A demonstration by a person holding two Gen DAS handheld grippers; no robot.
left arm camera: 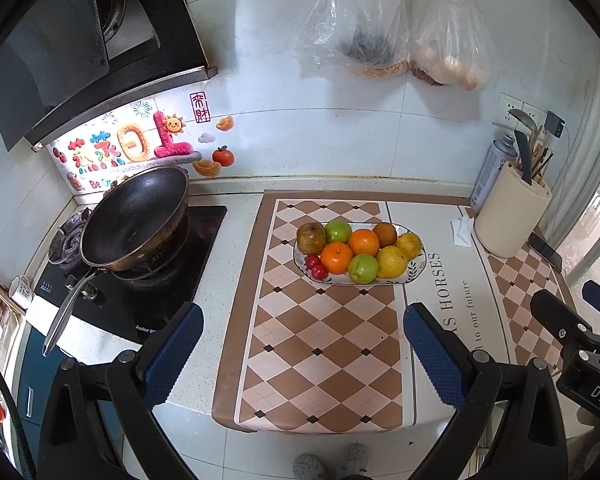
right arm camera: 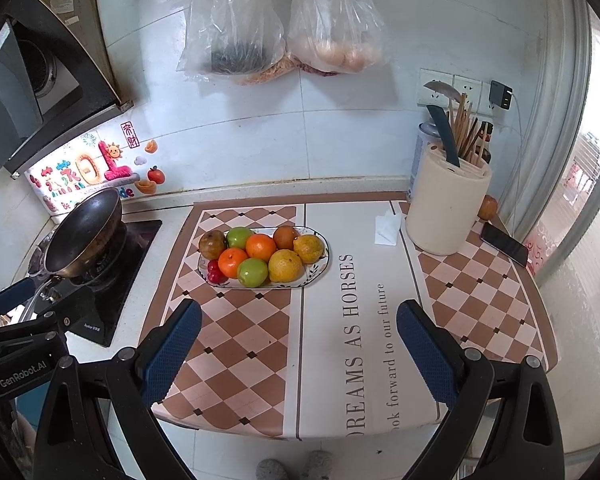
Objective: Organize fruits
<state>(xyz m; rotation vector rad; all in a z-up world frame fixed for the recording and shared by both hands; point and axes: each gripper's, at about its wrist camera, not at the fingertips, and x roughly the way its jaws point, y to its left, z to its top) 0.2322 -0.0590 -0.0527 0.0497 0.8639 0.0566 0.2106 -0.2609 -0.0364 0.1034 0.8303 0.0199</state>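
Note:
An oval patterned plate (left arm camera: 419, 265) (right arm camera: 318, 270) sits on the checkered mat and holds several fruits: oranges (left arm camera: 337, 257) (right arm camera: 261, 247), green apples (left arm camera: 363, 268) (right arm camera: 252, 272), yellow citrus (left arm camera: 391, 261) (right arm camera: 285, 265), brownish fruits (left arm camera: 311, 238) (right arm camera: 212, 244) and small red fruits (left arm camera: 316, 267) (right arm camera: 215, 273). My left gripper (left arm camera: 302, 344) is open and empty, hovering above the counter's front edge, well short of the plate. My right gripper (right arm camera: 298, 342) is open and empty, to the right of the left one, also short of the plate. A lone orange fruit (right arm camera: 488, 207) lies behind the utensil holder.
A wok (left arm camera: 136, 218) (right arm camera: 85, 232) sits on the stove at left. A cream utensil holder (left arm camera: 512, 216) (right arm camera: 446, 208), a spray can (left arm camera: 492, 172), a folded tissue (right arm camera: 388, 226) and a phone (right arm camera: 504, 243) stand at right. Plastic bags (right arm camera: 284, 20) hang on the wall.

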